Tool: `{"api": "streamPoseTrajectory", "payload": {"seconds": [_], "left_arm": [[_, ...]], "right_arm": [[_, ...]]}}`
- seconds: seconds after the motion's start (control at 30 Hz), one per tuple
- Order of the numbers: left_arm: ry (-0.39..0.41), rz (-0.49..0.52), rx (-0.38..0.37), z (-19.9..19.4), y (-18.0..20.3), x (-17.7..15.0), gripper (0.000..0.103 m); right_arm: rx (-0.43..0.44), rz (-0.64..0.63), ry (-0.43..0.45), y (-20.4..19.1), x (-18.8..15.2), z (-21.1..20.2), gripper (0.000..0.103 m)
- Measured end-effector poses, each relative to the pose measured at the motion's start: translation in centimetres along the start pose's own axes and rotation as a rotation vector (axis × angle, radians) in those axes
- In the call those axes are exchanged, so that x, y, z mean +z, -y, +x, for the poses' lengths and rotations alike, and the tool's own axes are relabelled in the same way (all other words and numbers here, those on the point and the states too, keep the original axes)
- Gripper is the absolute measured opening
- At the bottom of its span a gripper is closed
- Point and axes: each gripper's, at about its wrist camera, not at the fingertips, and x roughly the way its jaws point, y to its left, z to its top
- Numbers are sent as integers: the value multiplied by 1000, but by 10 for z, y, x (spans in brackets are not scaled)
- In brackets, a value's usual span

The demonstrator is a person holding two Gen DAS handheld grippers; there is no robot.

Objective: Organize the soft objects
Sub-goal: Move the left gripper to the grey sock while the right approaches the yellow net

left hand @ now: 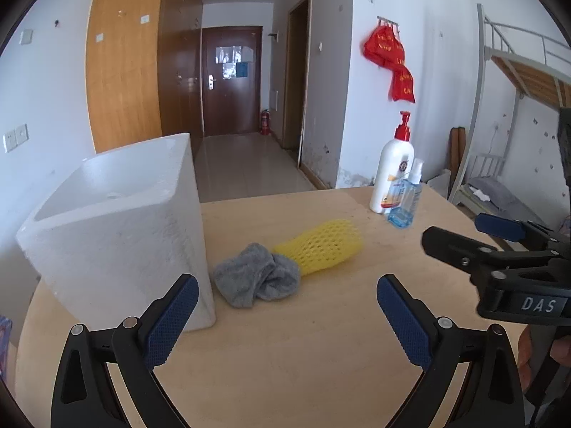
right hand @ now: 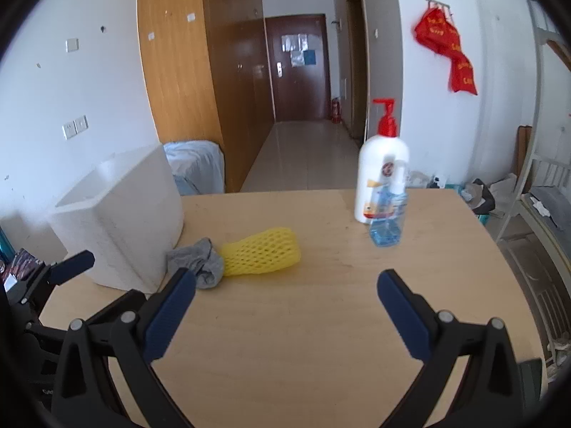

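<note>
My left gripper hangs over the round pale wooden table with its blue-padded fingers spread wide and nothing between them. Just ahead of the left finger's tip stands the tall white foam box, open at the top. Ahead of the gap between the fingers, towards the left finger, lies the crumpled grey cloth sock, close against the box's near corner. The yellow foam mesh sleeve lies on its side just beyond the sock, touching it.

My right gripper is also wide open and empty; from it, sock and sleeve lie ahead of the left finger's tip. Further ahead, beyond the right finger, a white pump bottle with a red top stands upright, with a small clear spray bottle of blue liquid in front of it.

In the left view, the right gripper appears off past my right finger.
</note>
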Motion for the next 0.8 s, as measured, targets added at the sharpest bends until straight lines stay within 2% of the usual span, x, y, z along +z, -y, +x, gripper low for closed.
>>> {"api": "streamPoseTrajectory", "payload": {"seconds": [0.13, 0.43, 0.8], "left_arm": [[-21, 41, 24, 23, 3, 3, 98], [-48, 11, 53, 61, -4, 8, 97], [-70, 18, 102, 87, -9, 7, 93]], "right_arm": [[-5, -10, -32, -1, 8, 22, 103], [-20, -15, -60, 1, 20, 63, 103], [-20, -48, -94, 0, 22, 89, 103]]}}
